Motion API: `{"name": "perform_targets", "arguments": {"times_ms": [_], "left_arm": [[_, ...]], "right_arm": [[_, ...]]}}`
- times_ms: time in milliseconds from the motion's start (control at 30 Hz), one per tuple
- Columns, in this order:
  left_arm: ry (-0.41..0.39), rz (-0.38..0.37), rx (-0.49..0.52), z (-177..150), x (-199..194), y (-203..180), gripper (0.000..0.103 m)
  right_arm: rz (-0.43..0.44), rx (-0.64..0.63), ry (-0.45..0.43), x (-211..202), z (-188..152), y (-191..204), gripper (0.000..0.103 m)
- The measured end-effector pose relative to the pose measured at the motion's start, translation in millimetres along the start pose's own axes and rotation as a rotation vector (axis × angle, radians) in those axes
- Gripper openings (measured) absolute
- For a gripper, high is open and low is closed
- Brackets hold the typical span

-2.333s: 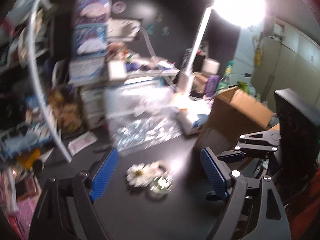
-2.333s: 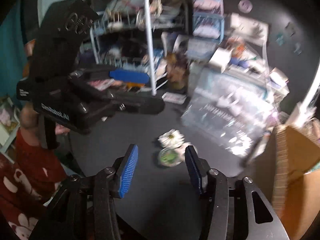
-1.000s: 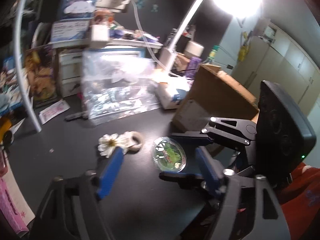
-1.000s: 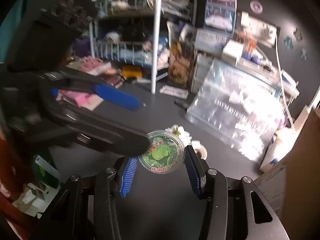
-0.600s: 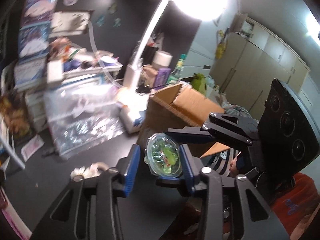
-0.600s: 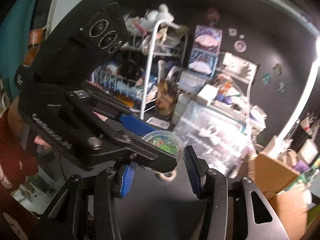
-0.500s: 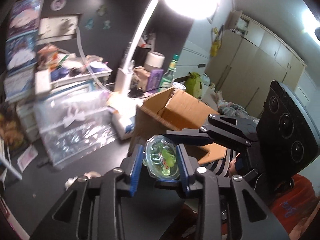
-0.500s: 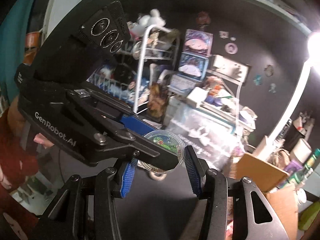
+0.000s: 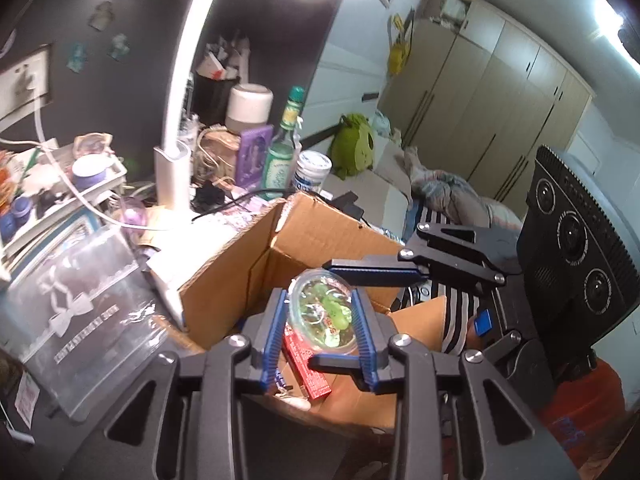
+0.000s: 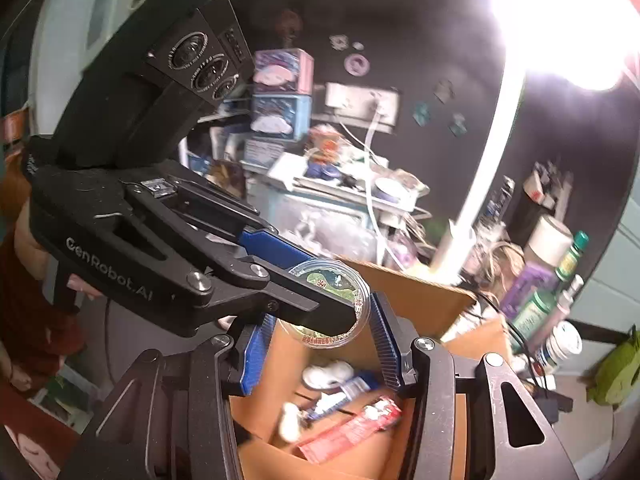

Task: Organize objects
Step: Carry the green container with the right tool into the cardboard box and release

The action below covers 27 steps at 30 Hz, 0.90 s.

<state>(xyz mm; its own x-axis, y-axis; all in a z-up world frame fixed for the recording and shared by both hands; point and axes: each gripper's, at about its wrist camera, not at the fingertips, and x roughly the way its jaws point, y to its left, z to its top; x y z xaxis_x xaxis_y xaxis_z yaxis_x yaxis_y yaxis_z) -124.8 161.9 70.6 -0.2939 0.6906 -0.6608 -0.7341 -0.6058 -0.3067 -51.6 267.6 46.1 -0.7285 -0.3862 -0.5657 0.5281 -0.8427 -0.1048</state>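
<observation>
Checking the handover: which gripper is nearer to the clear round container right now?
Left. The left gripper clamps the clear round container between its pads above the cardboard box. The right gripper brackets it too, but with a visible gap on each side.

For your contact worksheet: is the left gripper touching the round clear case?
Touching. The left wrist view shows the left gripper with both blue pads pressed against the round clear case.

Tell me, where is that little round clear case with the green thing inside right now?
The round clear case is held between the left gripper fingers, above the open cardboard box, with the right gripper around it too.
</observation>
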Motion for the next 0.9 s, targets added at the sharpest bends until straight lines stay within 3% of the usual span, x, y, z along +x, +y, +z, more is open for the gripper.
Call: {"name": "perform_targets", "arguments": {"times_ms": [67,133,200,233,300,367,633,900], "left_arm": [[0.029,0.02,0.006,4,11,-1,0.03],[0.052,0.034,0.01,6,18,-2,0.037],[0.05,0.042,0.008,8,21,-3,0.061],[0.038,0.042,0.008,8,19,-3,0.064],[0.026,0.039,0.006,9,16,-1,0.067],[0.01,0.048,0.003,9,11,0,0.073],[-0.066,0.086,-0.01,-10,-25,7,0.075],[-0.156,0.157,-0.074,-48,-75,35,0.075]], "right_arm": [[-0.009,0.01,0.036,4,-4,-10,0.043],[-0.01,0.018,0.073,8,-9,-17,0.043],[-0.003,0.024,0.107,14,-12,-20,0.044],[-0.002,0.026,0.125,16,-13,-21,0.046],[-0.006,0.029,0.149,20,-16,-23,0.069],[-0.016,0.024,0.152,20,-17,-25,0.081],[0.018,0.067,0.175,20,-15,-29,0.103],[0.021,-0.008,0.145,13,-4,4,0.103]]}}
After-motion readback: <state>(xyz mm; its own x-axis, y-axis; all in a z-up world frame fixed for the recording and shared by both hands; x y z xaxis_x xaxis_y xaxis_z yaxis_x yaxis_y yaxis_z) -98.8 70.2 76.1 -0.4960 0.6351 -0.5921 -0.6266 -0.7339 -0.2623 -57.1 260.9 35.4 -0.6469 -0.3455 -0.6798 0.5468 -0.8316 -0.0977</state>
